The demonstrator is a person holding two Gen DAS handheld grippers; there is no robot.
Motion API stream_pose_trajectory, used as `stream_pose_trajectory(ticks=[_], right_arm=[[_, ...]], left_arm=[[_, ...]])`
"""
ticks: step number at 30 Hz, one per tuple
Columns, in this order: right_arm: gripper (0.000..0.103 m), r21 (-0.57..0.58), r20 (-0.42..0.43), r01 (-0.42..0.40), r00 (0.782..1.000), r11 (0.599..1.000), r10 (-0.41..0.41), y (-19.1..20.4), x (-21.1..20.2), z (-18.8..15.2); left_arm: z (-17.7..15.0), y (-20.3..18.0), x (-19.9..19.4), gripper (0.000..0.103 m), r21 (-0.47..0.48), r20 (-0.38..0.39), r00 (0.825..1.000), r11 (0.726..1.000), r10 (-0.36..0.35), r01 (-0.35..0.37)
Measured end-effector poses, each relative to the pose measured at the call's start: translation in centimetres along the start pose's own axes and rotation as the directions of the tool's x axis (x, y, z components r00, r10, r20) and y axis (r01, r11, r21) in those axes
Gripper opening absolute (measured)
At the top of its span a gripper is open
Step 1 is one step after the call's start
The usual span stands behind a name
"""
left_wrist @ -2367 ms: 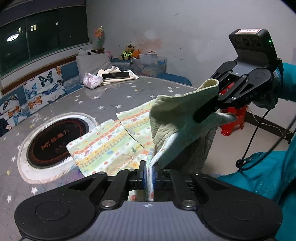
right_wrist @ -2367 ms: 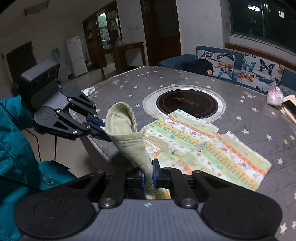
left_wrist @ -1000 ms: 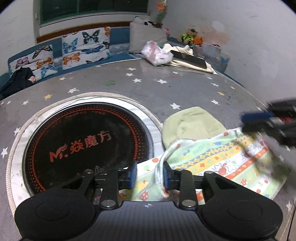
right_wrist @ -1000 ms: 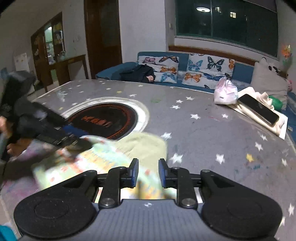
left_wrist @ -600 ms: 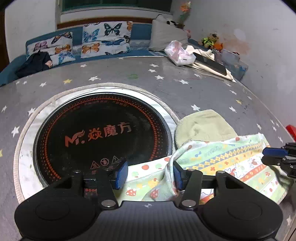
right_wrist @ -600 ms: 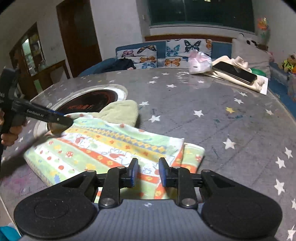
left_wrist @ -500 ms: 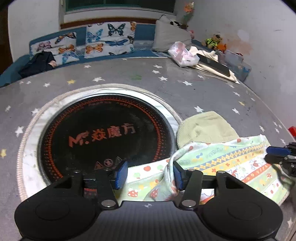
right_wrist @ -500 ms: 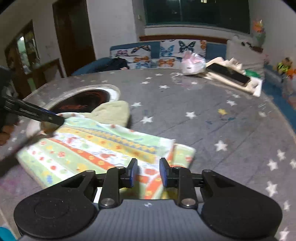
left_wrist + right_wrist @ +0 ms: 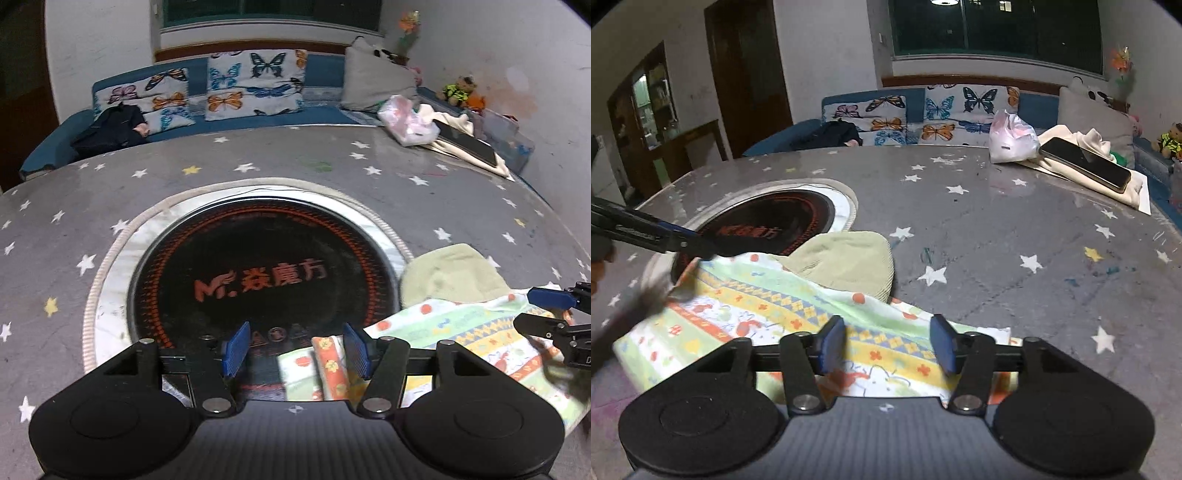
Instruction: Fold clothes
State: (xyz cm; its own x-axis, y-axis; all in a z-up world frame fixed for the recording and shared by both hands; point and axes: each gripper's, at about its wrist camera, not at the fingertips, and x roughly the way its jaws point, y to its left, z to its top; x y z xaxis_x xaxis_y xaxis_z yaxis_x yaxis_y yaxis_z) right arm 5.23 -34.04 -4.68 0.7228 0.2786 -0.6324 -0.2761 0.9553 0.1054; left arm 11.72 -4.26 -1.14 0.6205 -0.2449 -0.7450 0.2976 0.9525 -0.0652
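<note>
Now both grippers had let go. The left gripper had its blue pads spread wide over the near corner of the patterned garment, where seconds before they had pinched that cloth shut and half a second ago still stood narrower around it. The right gripper likewise hung with its fingers parted above the striped fabric, holding nothing. The garment lay folded over on the star-printed table, its pale green hood poking out just beyond the fold and touching the rim of the round induction hob. That suggested one fold was done and the next grasp was due. Farther off lay a phone on cream cloth.
</note>
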Motion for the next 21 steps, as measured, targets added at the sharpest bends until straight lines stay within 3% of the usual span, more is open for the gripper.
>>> stream_pose_trajectory(ticks=[2, 6, 8, 10, 16, 21], right_arm=[[0.072, -0.009, 0.001, 0.009, 1.0, 1.0, -0.009, 0.2, 0.3, 0.1], [0.081, -0.015, -0.001, 0.017, 1.0, 1.0, -0.017, 0.7, 0.3, 0.3], [0.094, -0.007, 0.008, 0.01, 1.0, 1.0, -0.01, 0.8, 0.0, 0.4], [0.101, 0.003, 0.018, -0.001, 1.0, 1.0, 0.001, 0.9, -0.2, 0.5], [0.103, 0.017, 0.009, -0.02, 1.0, 1.0, 0.02, 1.5, 0.3, 0.5], [0.103, 0.021, -0.021, -0.017, 1.0, 1.0, 0.018, 1.7, 1.1, 0.3]], left_arm=[[-0.2, -0.2, -0.6, 0.059, -0.004, 0.01, 1.0, 1.0, -0.018, 0.018], [-1.0, -2.0, -2.4, 0.062, 0.024, 0.049, 0.995, 0.996, -0.091, 0.09], [-1.6, -3.1, -3.3, 0.062, 0.046, 0.065, 0.989, 0.991, -0.132, 0.129], [-2.3, -4.3, -4.1, 0.062, 0.071, 0.074, 0.982, 0.983, -0.172, 0.167], [-5.0, -7.6, -5.0, 0.062, 0.193, 0.081, 0.971, 0.959, -0.224, 0.206], [-7.0, -8.4, -4.7, 0.062, 0.239, 0.048, 0.966, 0.942, -0.254, 0.236]])
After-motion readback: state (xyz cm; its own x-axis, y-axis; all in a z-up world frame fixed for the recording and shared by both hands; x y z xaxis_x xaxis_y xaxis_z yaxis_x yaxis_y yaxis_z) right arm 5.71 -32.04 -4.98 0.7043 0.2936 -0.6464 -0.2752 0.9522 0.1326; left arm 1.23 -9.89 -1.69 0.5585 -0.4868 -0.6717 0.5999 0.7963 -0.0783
